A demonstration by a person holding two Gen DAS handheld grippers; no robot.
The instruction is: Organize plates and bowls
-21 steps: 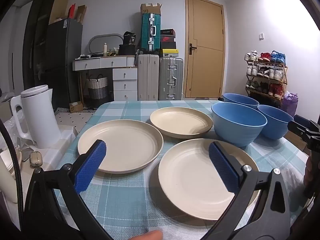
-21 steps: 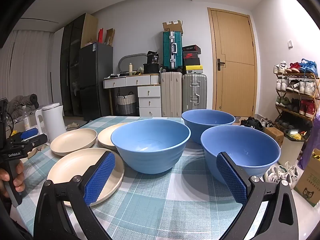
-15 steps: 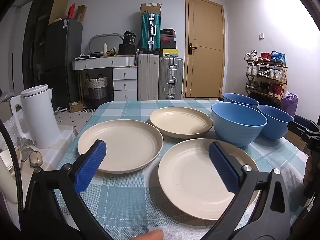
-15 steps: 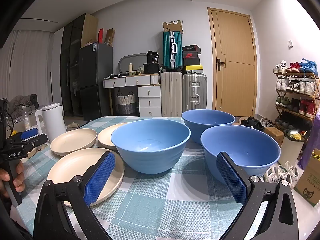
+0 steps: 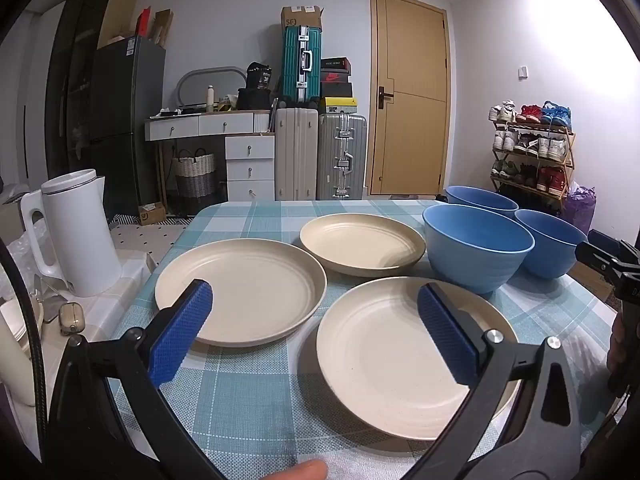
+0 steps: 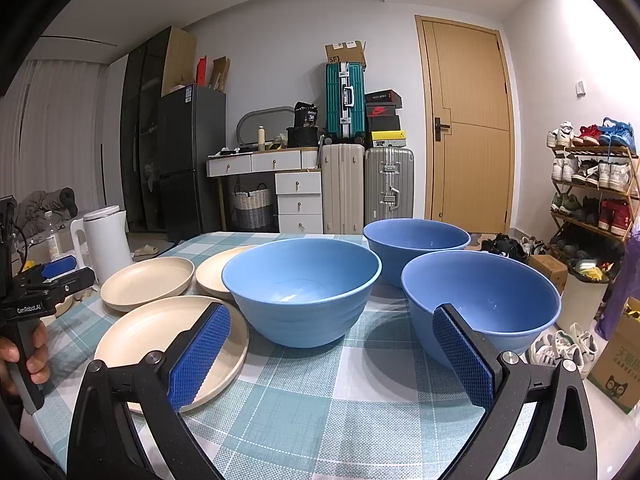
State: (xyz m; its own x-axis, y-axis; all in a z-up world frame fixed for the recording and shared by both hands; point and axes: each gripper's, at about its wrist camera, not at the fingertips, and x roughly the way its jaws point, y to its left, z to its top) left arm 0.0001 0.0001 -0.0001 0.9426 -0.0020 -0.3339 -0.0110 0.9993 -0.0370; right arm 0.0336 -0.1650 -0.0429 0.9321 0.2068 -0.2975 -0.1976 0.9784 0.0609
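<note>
Three cream plates lie on the checked tablecloth [image 5: 248, 392]: a near plate [image 5: 384, 356], a left plate [image 5: 248, 288] and a far plate [image 5: 360, 246]. To their right stand three blue bowls: a middle bowl [image 6: 300, 284], a near right bowl [image 6: 488, 296] and a far bowl [image 6: 416, 240]. My left gripper [image 5: 316, 320] hovers open over the near edges of the left and near plates, holding nothing. Over the tablecloth in front of the bowls, my right gripper [image 6: 332, 348] is open and empty.
A white kettle [image 5: 76, 232] stands on a side surface left of the table. Beyond the table are suitcases [image 5: 320, 156], a drawer unit, a fridge and a door. A shoe rack [image 6: 592, 188] and boxes sit on the floor to the right. A hand [image 6: 28, 352] holds the left gripper's handle.
</note>
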